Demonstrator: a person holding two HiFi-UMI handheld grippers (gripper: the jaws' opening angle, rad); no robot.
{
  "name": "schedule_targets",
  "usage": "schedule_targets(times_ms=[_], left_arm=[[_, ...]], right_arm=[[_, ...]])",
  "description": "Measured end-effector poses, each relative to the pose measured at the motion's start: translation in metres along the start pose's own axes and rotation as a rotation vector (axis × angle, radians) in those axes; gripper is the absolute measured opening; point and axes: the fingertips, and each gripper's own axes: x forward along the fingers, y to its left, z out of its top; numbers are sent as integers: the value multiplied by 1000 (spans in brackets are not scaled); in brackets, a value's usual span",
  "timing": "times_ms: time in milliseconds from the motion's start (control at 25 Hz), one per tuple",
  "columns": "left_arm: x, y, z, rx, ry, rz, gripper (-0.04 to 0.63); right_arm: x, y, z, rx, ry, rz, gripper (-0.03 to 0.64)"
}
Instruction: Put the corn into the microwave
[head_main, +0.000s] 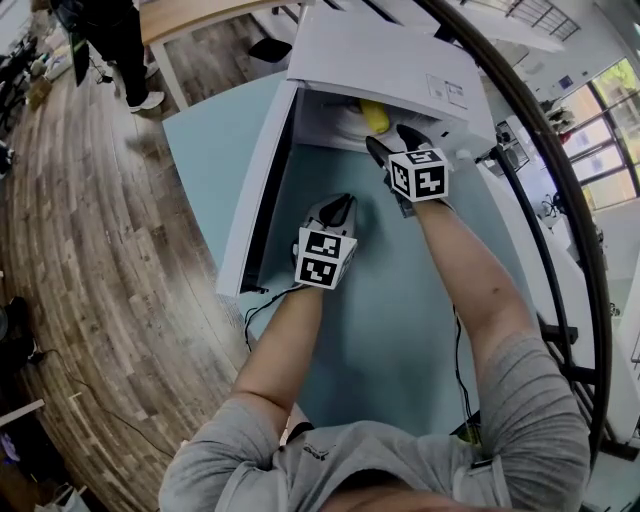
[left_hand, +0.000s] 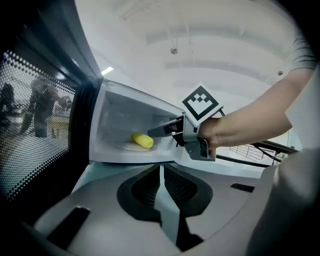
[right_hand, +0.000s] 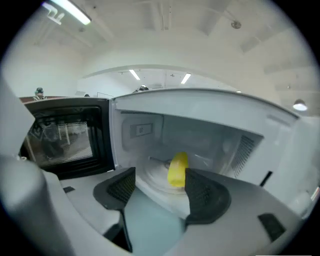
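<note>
The yellow corn (head_main: 373, 117) lies on the round glass plate inside the white microwave (head_main: 390, 65), whose door (head_main: 255, 190) stands swung open to the left. My right gripper (head_main: 392, 140) is at the mouth of the oven, open. In the right gripper view the corn (right_hand: 177, 170) lies just past the spread jaws of this gripper (right_hand: 160, 192), with nothing between them. My left gripper (head_main: 338, 208) hangs back over the table in front of the oven, and in its own view this gripper (left_hand: 161, 200) has its jaws together. From there the corn (left_hand: 142, 140) and the right gripper (left_hand: 156, 131) show.
The microwave stands on a pale blue table (head_main: 400, 330). The open door (left_hand: 40, 140) walls off the left side. A black cable (head_main: 262, 305) runs off the table's left edge. A person (head_main: 115, 50) stands on the wooden floor at the far left, beside a wooden tabletop (head_main: 200, 15).
</note>
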Motion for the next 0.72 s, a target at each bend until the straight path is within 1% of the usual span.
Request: schedule_targets(times_ms=[200,360,520,720], left_arm=[[-17,-15,19,15,-29,-13,41],[-34,-33,32,31,-38,-35,41],[-50,-48,48,58,-59,-42,41],[-70,-69,54,76,-46,-61,41]], right_arm=[[-37,6,-13,79,-8,24,304],[-71,12,-24,110,-2,30,301],[-108,15,-33,153,-7,29,270],[-154,15,-52,196,3,7,220]])
